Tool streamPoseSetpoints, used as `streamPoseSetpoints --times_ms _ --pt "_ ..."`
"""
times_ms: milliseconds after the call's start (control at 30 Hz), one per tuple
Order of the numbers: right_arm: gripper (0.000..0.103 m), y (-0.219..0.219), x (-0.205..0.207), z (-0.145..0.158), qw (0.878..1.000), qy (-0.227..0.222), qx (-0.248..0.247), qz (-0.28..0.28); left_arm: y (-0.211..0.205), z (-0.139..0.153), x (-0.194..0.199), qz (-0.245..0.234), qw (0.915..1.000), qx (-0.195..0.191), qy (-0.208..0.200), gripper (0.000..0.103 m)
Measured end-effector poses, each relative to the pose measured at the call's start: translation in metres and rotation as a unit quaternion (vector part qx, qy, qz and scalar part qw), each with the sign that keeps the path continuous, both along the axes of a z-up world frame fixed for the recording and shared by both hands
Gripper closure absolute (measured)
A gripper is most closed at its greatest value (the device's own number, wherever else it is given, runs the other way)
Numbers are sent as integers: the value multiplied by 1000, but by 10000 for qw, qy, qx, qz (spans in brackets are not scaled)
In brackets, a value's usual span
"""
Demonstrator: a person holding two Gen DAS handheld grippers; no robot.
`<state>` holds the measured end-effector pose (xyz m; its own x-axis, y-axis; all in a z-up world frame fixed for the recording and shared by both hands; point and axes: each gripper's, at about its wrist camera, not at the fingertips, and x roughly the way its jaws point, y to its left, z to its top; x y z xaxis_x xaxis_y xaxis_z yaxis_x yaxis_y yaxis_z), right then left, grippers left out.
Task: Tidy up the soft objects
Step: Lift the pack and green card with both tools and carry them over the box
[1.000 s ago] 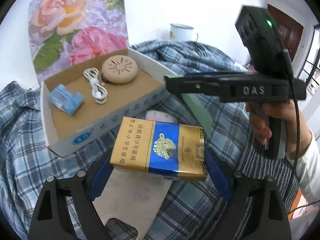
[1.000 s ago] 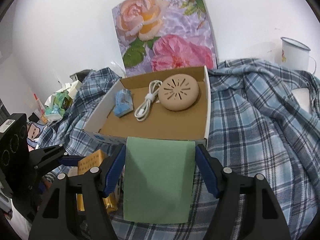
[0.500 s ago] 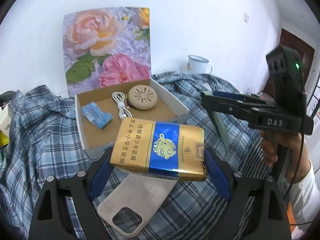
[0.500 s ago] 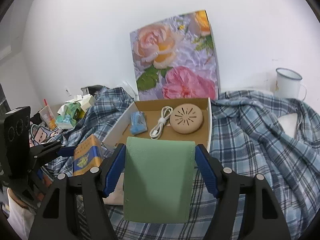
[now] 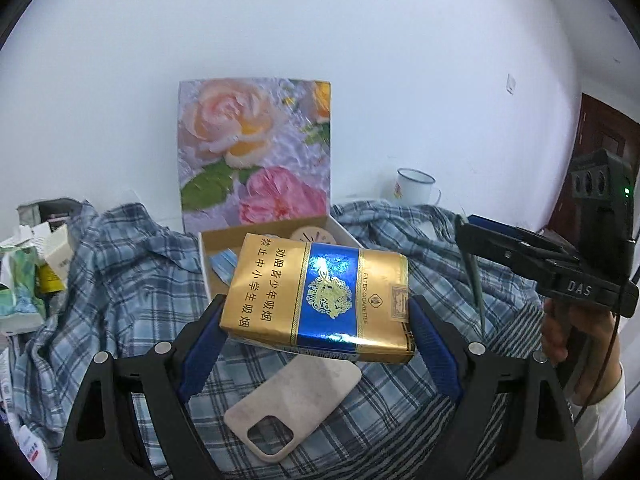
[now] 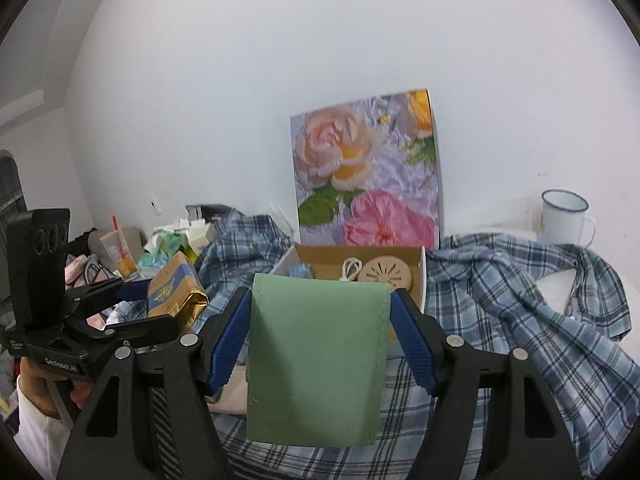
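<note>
My left gripper (image 5: 316, 320) is shut on a gold and blue cigarette pack (image 5: 320, 296) and holds it up in the air over the plaid cloth; it also shows in the right wrist view (image 6: 174, 290). My right gripper (image 6: 320, 328) is shut on a folded green pouch (image 6: 318, 360), also lifted, in front of the open cardboard box (image 6: 422, 276). The box (image 5: 206, 256) holds a round beige disc (image 6: 384, 274), a white cable (image 6: 350, 270) and a blue packet (image 6: 300, 270). A beige phone case (image 5: 294, 406) lies on the cloth under the pack.
The box's flowered lid (image 5: 256, 152) stands against the white wall. A white enamel mug (image 6: 564, 218) stands at the back right. Blue plaid shirts (image 6: 520, 300) cover the surface. A pile of small packets and cartons (image 5: 28, 276) sits at the left.
Both grippers have risen and pulled back from the box with their loads still held. The box now looks smaller and farther away, and the phone case has come into full view.
</note>
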<state>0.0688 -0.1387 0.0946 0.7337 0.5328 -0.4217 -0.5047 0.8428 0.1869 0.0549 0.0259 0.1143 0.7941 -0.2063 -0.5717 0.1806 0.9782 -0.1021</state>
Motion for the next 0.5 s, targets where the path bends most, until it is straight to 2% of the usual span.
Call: streamPoseSetpoints --times_ms 267,500 --pt "34 3 -13 20 9996 -289 -23 52 2 18 -5 97 9997 -41 -230 14" --pt "34 8 -10 34 9987 -486 -11 154 -2 32 3 157 9989 71 -427 14"
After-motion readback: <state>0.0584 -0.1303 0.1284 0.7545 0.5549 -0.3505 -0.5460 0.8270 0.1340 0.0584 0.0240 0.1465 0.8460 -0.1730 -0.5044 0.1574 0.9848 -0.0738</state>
